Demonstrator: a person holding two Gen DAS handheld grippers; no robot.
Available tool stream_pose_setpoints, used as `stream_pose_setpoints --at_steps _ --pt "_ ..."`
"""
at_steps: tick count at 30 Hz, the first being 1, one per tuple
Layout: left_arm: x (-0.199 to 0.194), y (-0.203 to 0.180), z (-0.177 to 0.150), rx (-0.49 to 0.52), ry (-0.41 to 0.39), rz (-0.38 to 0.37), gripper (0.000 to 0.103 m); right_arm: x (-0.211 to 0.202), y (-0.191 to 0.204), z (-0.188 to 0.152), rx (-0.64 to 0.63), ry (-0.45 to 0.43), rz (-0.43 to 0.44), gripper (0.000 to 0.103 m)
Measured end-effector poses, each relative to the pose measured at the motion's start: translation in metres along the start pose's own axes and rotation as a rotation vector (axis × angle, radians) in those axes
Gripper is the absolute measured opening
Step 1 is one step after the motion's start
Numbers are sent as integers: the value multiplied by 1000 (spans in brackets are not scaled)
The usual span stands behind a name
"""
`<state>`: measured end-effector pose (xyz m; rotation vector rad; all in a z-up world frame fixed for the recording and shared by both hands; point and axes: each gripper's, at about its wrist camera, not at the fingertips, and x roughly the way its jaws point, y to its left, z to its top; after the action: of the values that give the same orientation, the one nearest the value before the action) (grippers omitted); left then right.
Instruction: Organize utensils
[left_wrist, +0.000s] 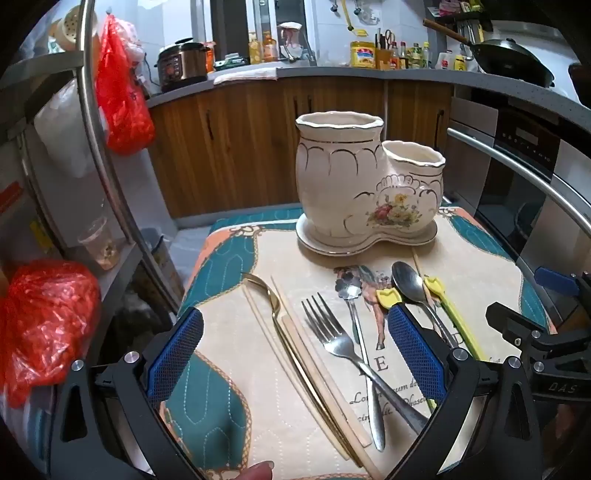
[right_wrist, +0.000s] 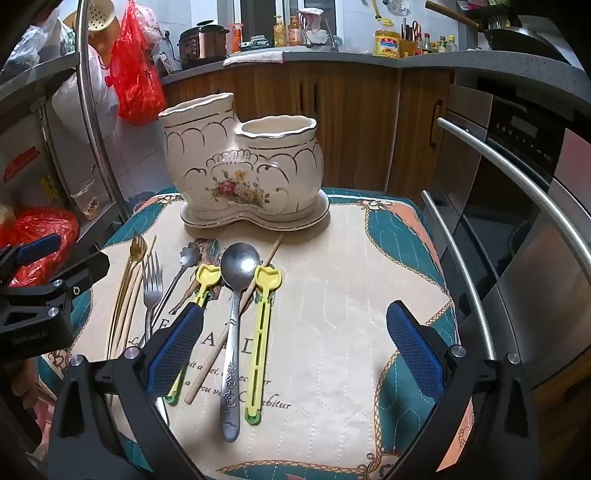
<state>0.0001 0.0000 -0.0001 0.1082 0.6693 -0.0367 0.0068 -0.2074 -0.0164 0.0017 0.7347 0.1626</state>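
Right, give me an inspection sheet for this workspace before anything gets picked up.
Surface: quilted mat with teal border and printed lettering, lying flat.
Job's things: cream ceramic holder with two openings, upright at the mat's far edge, nothing seen sticking out of it. Lying loose in front: steel spoon, two yellow utensils, steel fork, gold utensil, small flower-headed spoon, wooden chopsticks.
Clutter: red plastic bags hanging and lying at left.
Grippers: left gripper open above the fork and chopsticks; right gripper open over bare mat, holding nothing.
Cables: nothing seen.
Surroundings: kitchen counter with bottles and a pressure cooker; oven at right.
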Motion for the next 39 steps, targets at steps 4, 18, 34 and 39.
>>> stream_pose_setpoints --at_steps 4,18,34,39 --pt "0 0 0 -5 2 -7 100 0 -1 0 0 2 0 98" --pt "4 2 -5 -6 15 -9 100 2 -1 -1 -4 4 -1 98" --pt "11 5 -3 -13 34 -10 100 6 -3 -3 1 20 3 98" --pt "10 5 -3 -14 31 -9 100 7 -2 -2 -5 19 3 98"
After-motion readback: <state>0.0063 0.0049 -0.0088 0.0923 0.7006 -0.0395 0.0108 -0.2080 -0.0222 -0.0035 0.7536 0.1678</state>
